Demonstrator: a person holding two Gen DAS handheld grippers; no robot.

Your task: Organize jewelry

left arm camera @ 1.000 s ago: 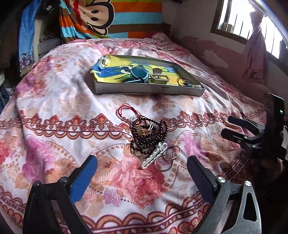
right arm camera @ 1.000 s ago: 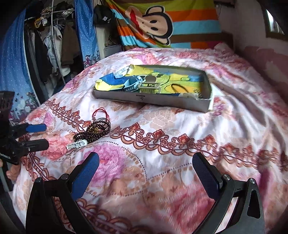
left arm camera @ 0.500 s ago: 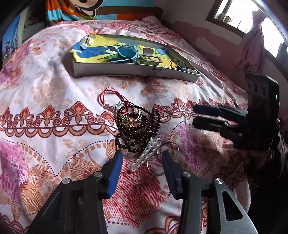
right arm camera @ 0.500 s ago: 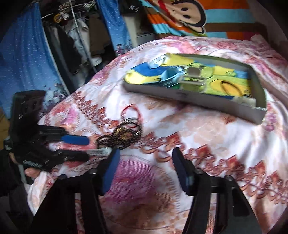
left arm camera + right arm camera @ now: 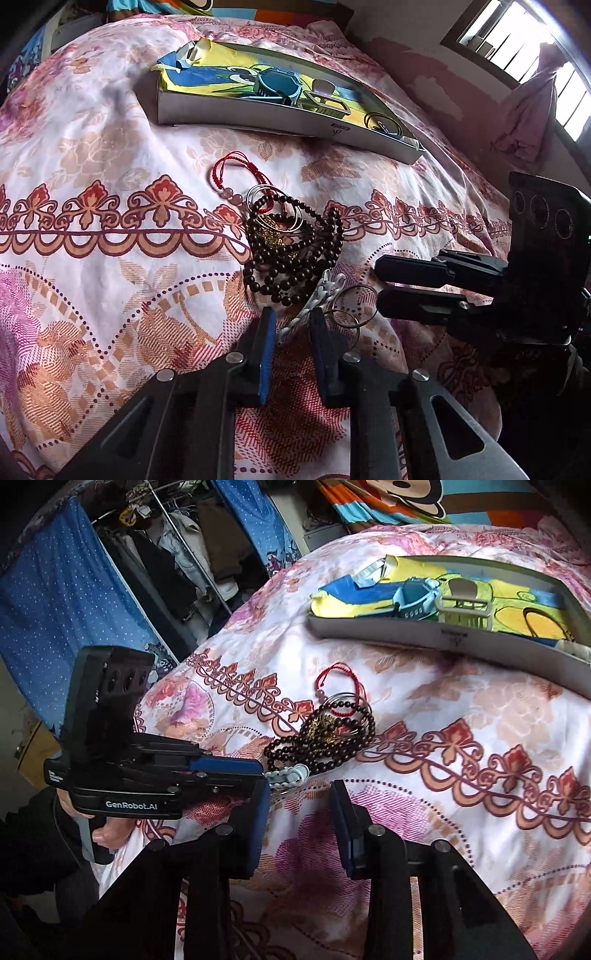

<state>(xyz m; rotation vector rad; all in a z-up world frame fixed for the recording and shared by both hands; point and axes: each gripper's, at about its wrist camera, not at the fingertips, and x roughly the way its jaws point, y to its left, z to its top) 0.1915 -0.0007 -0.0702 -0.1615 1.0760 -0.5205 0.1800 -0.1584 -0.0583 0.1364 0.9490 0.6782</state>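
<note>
Closing on the pile, we log the entry as it now lies.

Left gripper [image 5: 291, 325]: its jaws, wide a second ago, have just been closing and stand narrow, with the near end of the white chain [image 5: 317, 295] between the blue pads; we cannot tell whether the pads already press on it.

Right gripper [image 5: 301, 819]: also just been closing from wide, now half-narrow, nothing between the jaws, bare bedspread [image 5: 461, 709] under them.

Jewelry: dark beads [image 5: 291, 254], red cord [image 5: 236, 173], thin bangles and two rings [image 5: 351, 310] heaped mid-bed, the chain at the near edge.

Tray [image 5: 258, 118]: far side, well apart from the heap, already holding a few pieces.

Judgement: the chain looks to be our first pick; the beads overlap its far end and may drag along.
</note>
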